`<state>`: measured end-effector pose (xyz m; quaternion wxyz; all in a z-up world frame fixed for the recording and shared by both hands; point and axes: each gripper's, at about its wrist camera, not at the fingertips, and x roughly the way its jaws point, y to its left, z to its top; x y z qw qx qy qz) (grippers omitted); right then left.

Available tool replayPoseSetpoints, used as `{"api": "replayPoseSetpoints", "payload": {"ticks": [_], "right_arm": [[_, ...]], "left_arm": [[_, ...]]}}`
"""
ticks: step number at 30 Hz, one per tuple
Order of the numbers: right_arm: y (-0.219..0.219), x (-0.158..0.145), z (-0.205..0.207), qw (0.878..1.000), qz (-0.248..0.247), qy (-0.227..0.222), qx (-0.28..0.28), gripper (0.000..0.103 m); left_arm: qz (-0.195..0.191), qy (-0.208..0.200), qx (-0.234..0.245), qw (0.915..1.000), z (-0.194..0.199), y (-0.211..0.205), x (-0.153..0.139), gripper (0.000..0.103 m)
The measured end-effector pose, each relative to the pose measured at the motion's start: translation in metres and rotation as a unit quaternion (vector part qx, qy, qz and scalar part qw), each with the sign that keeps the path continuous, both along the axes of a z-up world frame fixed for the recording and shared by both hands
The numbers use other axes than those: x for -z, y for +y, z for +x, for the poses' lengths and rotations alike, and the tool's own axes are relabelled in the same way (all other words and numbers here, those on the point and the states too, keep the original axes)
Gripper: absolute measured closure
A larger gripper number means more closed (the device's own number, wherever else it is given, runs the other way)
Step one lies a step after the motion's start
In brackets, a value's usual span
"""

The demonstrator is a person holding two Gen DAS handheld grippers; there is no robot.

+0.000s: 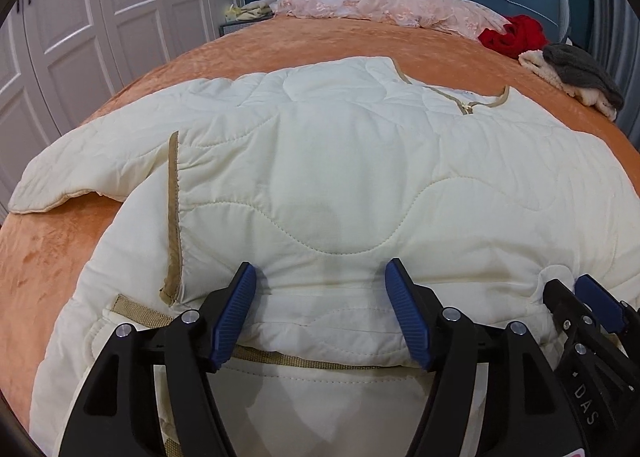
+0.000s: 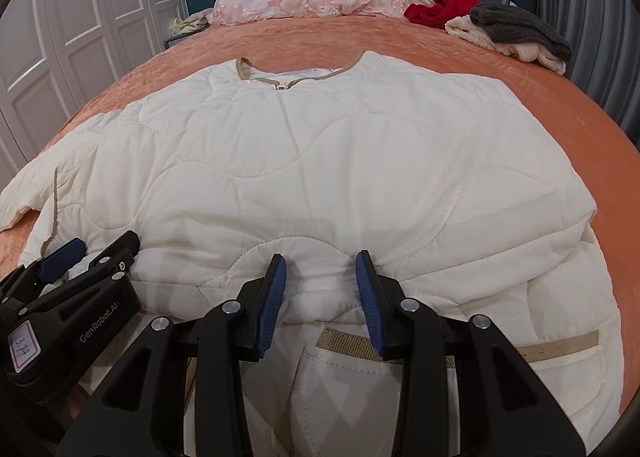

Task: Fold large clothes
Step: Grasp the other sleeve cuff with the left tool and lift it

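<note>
Left wrist view: the left gripper stands spread above the folded-up hem of the cream quilted jacket, which lies across the orange bed; right wrist view: the right gripper pinches a bunched hem fold near the bed's near edge.

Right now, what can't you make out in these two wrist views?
- Near hem of the cream jacket: both views, hidden behind the gripper bodies and cut by the bottom edge.
- Right gripper: right wrist view, whether its pads pinch the folded edge is unclear.
- Left sleeve end: cut by the right wrist view's left edge.
- Items on the nightstand: too small.
- Neck label: text too small.
</note>
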<state>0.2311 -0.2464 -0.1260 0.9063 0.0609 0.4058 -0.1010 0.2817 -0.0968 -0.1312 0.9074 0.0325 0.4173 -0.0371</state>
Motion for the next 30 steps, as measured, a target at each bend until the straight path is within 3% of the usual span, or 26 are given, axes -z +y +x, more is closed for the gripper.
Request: {"api": "replayPoseSetpoints", "payload": {"ticks": [3, 7, 9, 11, 13, 16, 19, 21, 26, 28, 30], "right_arm": [[0.001, -0.001, 0.0, 1.0, -0.002, 0.001, 0.0, 0.068], [0.003, -0.013, -0.003, 1.0, -0.013, 0.01, 0.001, 0.068], [0.009, -0.028, -0.016, 1.0, -0.024, 0.007, 0.008, 0.067], [0.016, -0.042, -0.039, 1.0, -0.019, -0.007, 0.009, 0.058], [0.024, -0.051, -0.06, 1.0, -0.021, -0.018, 0.005, 0.056], [0.037, -0.06, -0.088, 0.999, -0.027, -0.018, -0.005, 0.055], [0.042, -0.067, -0.111, 1.0, -0.011, -0.017, -0.004, 0.049], [0.045, -0.07, -0.121, 1.0, -0.003, -0.014, 0.002, 0.049], [0.058, -0.071, -0.13, 1.0, -0.004, 0.003, 0.004, 0.048], [0.066, -0.07, -0.131, 1.0, -0.003, 0.01, 0.0, 0.048], [0.075, -0.069, -0.131, 1.0, -0.005, 0.014, -0.006, 0.048]], "left_arm": [[-0.009, 0.002, 0.0, 1.0, 0.0, 0.003, -0.002, 0.037], [-0.073, 0.031, 0.01, 0.9968, 0.001, 0.024, -0.021, 0.035], [-0.117, 0.037, 0.005, 0.9925, -0.006, 0.053, -0.041, 0.034], [-0.164, 0.025, -0.012, 0.9861, -0.014, 0.098, -0.061, 0.023], [-0.2, 0.008, -0.052, 0.9785, -0.017, 0.157, -0.075, 0.019], [-0.225, 0.016, -0.116, 0.9672, -0.006, 0.234, -0.076, 0.019], [-0.228, 0.018, -0.208, 0.9511, 0.011, 0.322, -0.068, 0.019], [-0.229, 0.021, -0.268, 0.9356, 0.023, 0.376, -0.059, 0.02], [-0.299, 0.04, -0.366, 0.8804, 0.047, 0.466, -0.031, 0.021], [-0.319, 0.036, -0.378, 0.8686, 0.053, 0.478, -0.026, 0.022], [-0.32, 0.036, -0.38, 0.8671, 0.062, 0.483, -0.024, 0.027]]}}
